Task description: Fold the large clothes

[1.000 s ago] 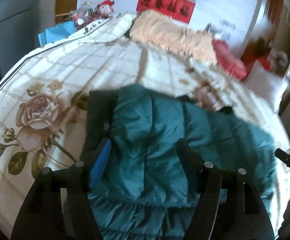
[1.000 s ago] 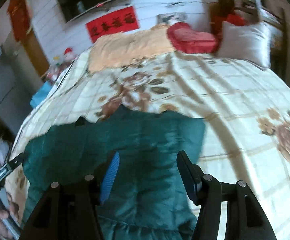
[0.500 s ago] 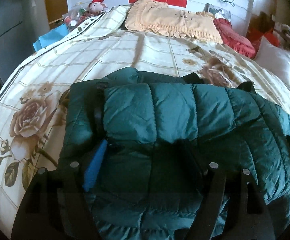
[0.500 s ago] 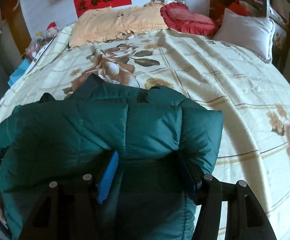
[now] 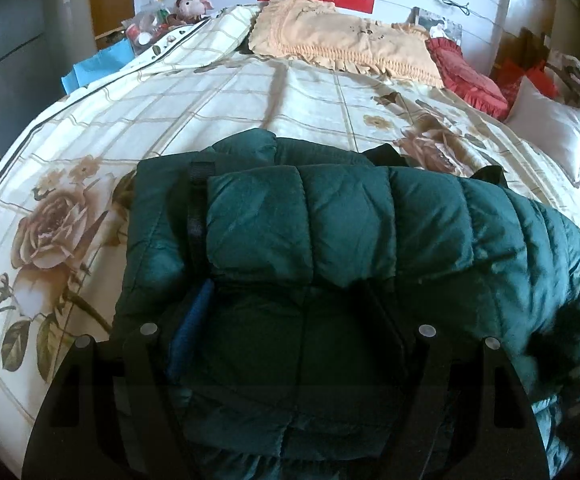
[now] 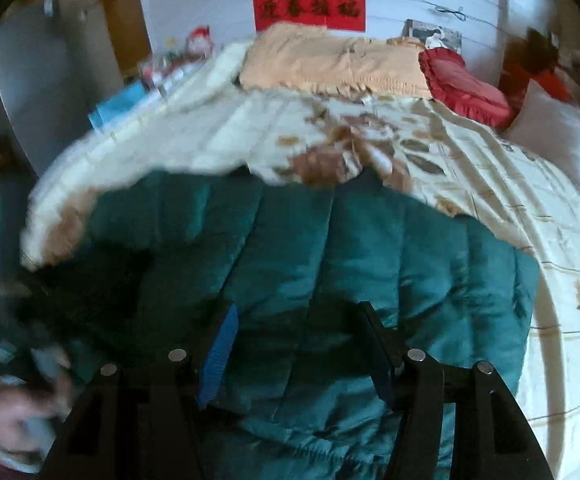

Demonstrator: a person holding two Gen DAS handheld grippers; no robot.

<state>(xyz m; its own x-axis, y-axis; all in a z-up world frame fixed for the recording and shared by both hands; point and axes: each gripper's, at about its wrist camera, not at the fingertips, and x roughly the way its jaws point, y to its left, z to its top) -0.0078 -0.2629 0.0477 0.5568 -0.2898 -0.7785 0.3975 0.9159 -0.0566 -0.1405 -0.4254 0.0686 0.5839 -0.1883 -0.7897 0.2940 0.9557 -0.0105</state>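
A dark green quilted jacket point(image 5: 330, 220) lies folded over itself on the flowered bedspread point(image 5: 169, 120), its fold edge on the far side. My left gripper point(image 5: 285, 292) points down onto the jacket's near part. Fabric fills the gap between its blue pad point(image 5: 193, 320) and the black finger, and the pads press into it. The right wrist view is blurred by motion. There my right gripper point(image 6: 298, 312) stands over the same jacket point(image 6: 350, 248), shut on a bunch of its fabric. A dark blur at the jacket's right edge in the left wrist view is the right gripper point(image 5: 554, 340).
At the head of the bed lie a beige frilled pillow point(image 5: 342, 48), a red cushion point(image 5: 466, 76) and a white pillow point(image 5: 546, 132). A plush toy and clutter point(image 5: 193, 0) stand past the bed's far left corner. A person's hand point(image 6: 9, 420) shows blurred at lower left.
The jacket's lifted part came down folded onto itself and now lies still. My left gripper sank a little, then held. My right gripper swung left across the jacket toward the left hand.
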